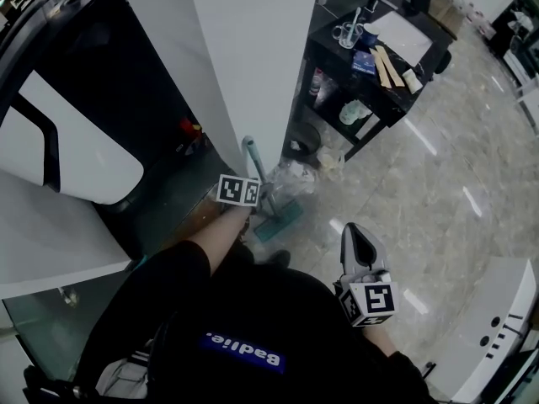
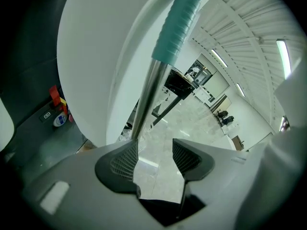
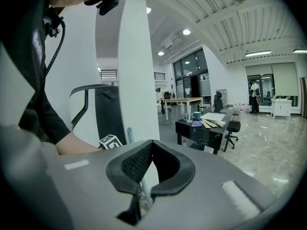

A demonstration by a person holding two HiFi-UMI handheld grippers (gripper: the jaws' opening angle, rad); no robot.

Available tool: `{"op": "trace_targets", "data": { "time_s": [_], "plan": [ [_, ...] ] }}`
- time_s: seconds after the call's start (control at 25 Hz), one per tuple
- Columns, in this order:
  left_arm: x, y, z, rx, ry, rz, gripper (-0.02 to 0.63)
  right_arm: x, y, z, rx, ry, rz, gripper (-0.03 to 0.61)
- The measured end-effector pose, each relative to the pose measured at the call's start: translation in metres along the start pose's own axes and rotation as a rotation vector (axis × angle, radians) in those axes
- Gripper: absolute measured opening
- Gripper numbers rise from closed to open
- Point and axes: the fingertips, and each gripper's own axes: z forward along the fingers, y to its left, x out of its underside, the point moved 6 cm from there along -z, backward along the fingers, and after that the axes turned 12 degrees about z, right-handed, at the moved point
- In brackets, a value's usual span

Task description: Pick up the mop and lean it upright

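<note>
Nearest me, the right gripper [image 3: 151, 146] is closed on nothing. The left gripper [image 2: 154, 151] has its jaws wide apart and empty, with the mop [image 2: 152, 87] pole just outside one jaw. The mop stands upright against the white pillar [image 1: 244, 57], so I judge the leaning done. Next, the left gripper should draw back without nudging the pole

Open floor [image 1: 446, 200] right and near. Far centre blocked by pillar [image 1: 244, 66], mop [image 1: 255, 162] against it. Table [image 1: 324, 57] far right, machine [image 1: 84, 99] left.
</note>
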Motion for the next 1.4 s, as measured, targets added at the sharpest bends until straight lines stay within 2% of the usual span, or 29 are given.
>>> {"op": "trace_targets", "data": {
  "time_s": [0.28,0.44,0.84,1.04,1.4],
  "plan": [
    [0.013,-0.013,-0.021,-0.048,-0.005,0.037,0.244,0.011,-0.003,-0.008,-0.055,-0.025,0.028,0.006],
    [0.016,-0.021,-0.036,-0.086,-0.017,0.093,0.244,0.017,-0.003,-0.014,-0.076,-0.036,0.037,0.006],
    [0.011,-0.036,-0.062,-0.066,-0.05,0.174,0.242,0.021,0.019,-0.027,-0.06,-0.072,0.047,0.006],
    [0.01,-0.037,-0.081,-0.035,-0.09,0.239,0.238,0.026,0.046,-0.031,-0.019,-0.088,0.046,0.006],
    [0.013,-0.028,-0.148,0.021,-0.182,0.339,0.232,0.041,0.126,-0.038,0.035,-0.118,0.028,0.006]
  ]
}}
